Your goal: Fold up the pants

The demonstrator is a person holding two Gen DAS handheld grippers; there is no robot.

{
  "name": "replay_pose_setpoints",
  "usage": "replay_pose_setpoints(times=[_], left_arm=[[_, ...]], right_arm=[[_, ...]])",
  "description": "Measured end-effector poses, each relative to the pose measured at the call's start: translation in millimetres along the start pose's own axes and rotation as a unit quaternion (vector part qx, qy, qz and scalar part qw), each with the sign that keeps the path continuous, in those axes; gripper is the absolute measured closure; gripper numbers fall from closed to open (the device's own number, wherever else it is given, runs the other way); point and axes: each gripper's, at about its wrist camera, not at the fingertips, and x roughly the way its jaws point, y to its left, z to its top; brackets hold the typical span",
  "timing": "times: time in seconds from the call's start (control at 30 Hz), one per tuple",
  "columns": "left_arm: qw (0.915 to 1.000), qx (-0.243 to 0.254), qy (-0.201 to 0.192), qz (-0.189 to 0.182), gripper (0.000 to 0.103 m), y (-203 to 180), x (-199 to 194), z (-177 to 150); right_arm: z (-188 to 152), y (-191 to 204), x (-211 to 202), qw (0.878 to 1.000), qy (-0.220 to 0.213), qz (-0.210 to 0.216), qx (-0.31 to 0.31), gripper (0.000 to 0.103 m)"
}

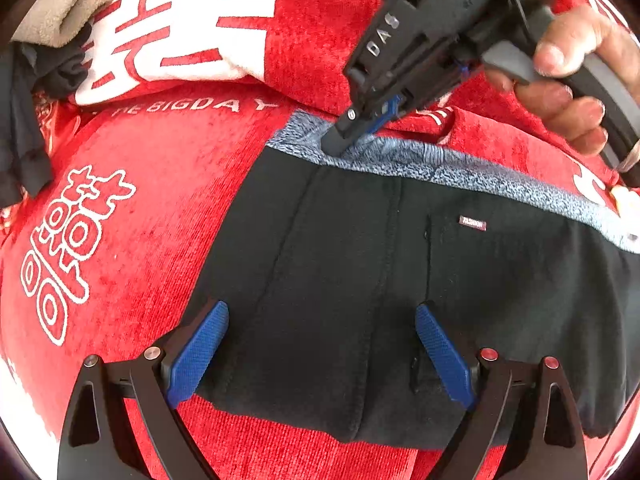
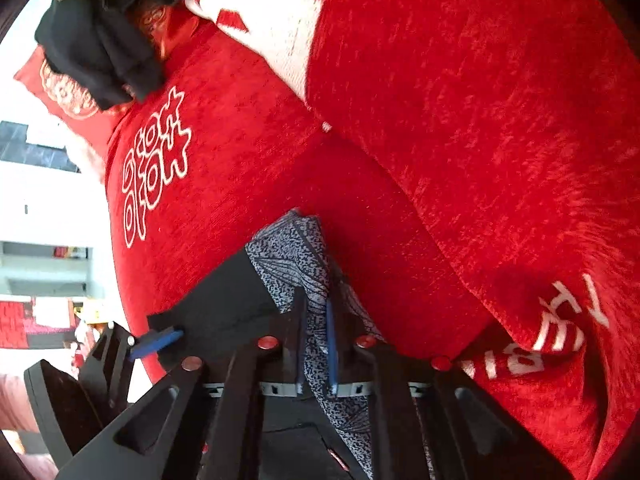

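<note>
A red plush blanket with white characters (image 1: 132, 208) covers the surface. On it lie black fabric pants with a blue-grey speckled waistband (image 1: 360, 264), spread flat. The left gripper (image 1: 322, 354) hovers over their lower part, jaws wide. The right gripper (image 2: 318, 344) pinches the waistband's corner, held by a hand (image 1: 580, 80).

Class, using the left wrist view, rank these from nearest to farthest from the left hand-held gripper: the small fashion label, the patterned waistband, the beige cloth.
From the left hand-held gripper:
1. Fashion label, on the black pants, ahead and right.
2. Patterned waistband, just beyond the label.
3. Beige cloth, far top left.
</note>
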Motion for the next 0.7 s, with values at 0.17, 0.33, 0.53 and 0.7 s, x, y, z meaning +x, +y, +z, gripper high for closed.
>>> replay_pose_setpoints(times=[0.17,0.33,0.53,0.7], left_arm=[[0.9986,-0.052,-0.002,-0.009,0.009,17,-25,1],[0.9980,-0.061,0.016,0.010,0.009,33,-28,-1],[0.9976,-0.069,-0.006,-0.002,0.009,41,-45,35],[0.9985,-0.054,0.005,-0.009,0.009,21,-10,75]], right_arm=[[6,29,-27,0.998,-0.031,0.042,-0.043,0.096],[10,8,16,0.999,-0.014,-0.041,-0.019,0.087],[-15,2,-50,0.991,-0.095,-0.082,0.047,0.069],[-90,-9,-84,0.981,-0.124,-0.075,0.129,0.069]])
